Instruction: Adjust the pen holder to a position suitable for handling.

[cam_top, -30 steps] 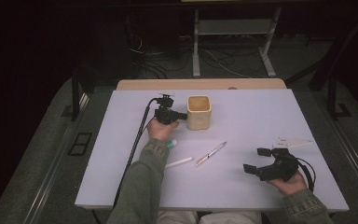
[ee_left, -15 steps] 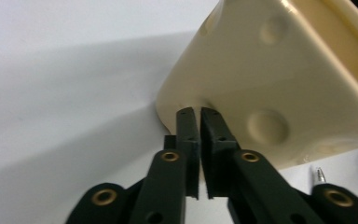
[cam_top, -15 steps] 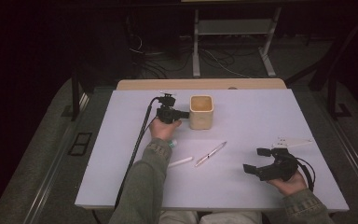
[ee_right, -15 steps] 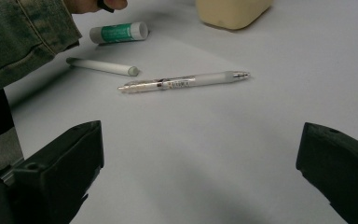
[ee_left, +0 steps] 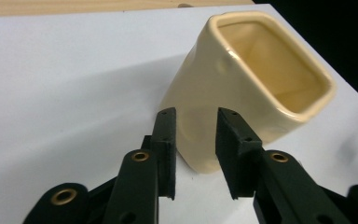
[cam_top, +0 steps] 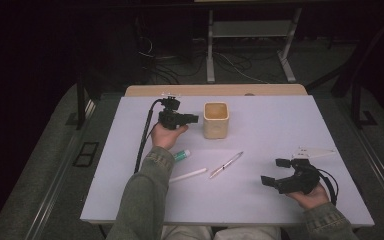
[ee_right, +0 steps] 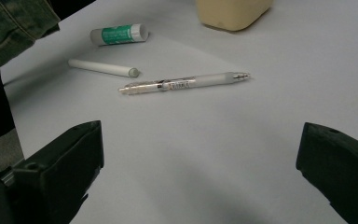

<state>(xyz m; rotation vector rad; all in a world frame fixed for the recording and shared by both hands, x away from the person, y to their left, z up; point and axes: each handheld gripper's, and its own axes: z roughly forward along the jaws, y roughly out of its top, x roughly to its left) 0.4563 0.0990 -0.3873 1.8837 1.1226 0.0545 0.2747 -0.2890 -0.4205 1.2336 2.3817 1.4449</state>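
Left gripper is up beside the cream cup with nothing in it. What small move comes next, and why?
Probably draw the left gripper back from the cream cup toward the items lying on the table. Its jaws have just been opening and nothing sits between them, while the clear pen, white stick and green-labelled tube are all outside the cup. The right gripper is open, facing the pen.

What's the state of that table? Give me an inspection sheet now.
Surface: pale table, flat.
Job's things: cream cup, upright.
Clutter: glue stick, white stick and clear pen, lying apart.
Claws: left claw at the cup, jaws have just been opening, nothing between them; right claw open, low over the table.
Cables: black cable trails from left claw.
Surroundings: dark; metal stand behind table.
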